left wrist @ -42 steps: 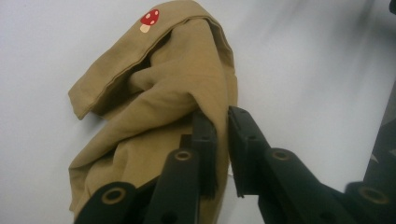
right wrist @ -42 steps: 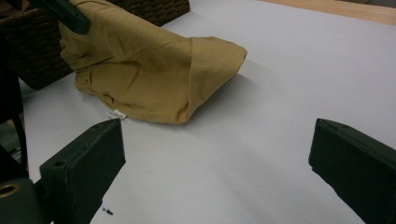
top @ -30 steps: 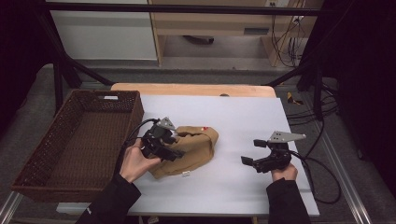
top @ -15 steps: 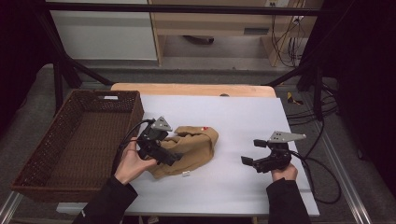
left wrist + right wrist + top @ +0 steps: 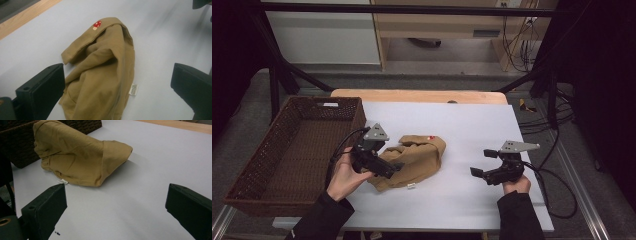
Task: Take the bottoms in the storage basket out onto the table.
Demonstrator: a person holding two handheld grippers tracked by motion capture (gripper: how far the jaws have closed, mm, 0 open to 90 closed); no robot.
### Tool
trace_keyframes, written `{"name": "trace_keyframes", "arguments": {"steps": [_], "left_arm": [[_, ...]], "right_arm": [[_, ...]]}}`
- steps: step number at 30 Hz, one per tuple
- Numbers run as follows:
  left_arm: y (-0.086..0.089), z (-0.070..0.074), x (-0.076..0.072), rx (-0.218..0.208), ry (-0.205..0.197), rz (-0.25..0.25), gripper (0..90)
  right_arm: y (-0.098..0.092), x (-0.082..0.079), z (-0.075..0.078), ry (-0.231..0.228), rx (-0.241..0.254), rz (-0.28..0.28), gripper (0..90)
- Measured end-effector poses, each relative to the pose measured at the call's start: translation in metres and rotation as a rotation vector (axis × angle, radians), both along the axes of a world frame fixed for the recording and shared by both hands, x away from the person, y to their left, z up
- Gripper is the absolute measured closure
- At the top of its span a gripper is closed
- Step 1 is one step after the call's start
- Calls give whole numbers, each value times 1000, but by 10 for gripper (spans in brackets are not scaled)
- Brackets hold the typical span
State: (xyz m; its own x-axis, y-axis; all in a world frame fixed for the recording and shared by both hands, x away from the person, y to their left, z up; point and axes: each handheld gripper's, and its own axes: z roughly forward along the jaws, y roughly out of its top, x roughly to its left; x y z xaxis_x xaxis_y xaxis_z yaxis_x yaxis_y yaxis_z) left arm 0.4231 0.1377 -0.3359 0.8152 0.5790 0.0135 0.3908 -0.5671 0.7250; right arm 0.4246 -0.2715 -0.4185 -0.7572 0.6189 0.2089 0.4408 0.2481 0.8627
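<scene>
A tan folded garment (image 5: 424,152) with a small red mushroom patch (image 5: 97,24) lies crumpled mid-table. My left gripper (image 5: 388,166) hovers over the garment's left end. Its jaws have just been opening and now stand wide apart. In the left gripper view (image 5: 117,72) the cloth (image 5: 105,65) lies below and between them, untouched by the pads. My right gripper (image 5: 479,162) rests to the right of the garment, apart from it and open. In the right gripper view (image 5: 115,195) there is only white table between its jaws, with the garment (image 5: 80,157) farther off.
A brown wicker basket (image 5: 297,150) stands at the table's left edge, close to the garment, and shows in the right gripper view (image 5: 85,126). The white table cover (image 5: 462,125) ends at a wooden strip (image 5: 422,95) at the back. Cables trail off to the right.
The left gripper's jaws have opened wide and let go of the garment. The left hand drew back slightly left and up. The right gripper has stayed put.
</scene>
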Motion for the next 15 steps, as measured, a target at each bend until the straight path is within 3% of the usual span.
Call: {"name": "trace_keyframes", "arguments": {"steps": [5,15], "left_arm": [[6,5,-5,4,-9,-9,0],[33,15,-10,-49,-32,23,0]], "right_arm": [[0,0,0,1,0,1,43],[0,0,0,0,2,1,43]]}}
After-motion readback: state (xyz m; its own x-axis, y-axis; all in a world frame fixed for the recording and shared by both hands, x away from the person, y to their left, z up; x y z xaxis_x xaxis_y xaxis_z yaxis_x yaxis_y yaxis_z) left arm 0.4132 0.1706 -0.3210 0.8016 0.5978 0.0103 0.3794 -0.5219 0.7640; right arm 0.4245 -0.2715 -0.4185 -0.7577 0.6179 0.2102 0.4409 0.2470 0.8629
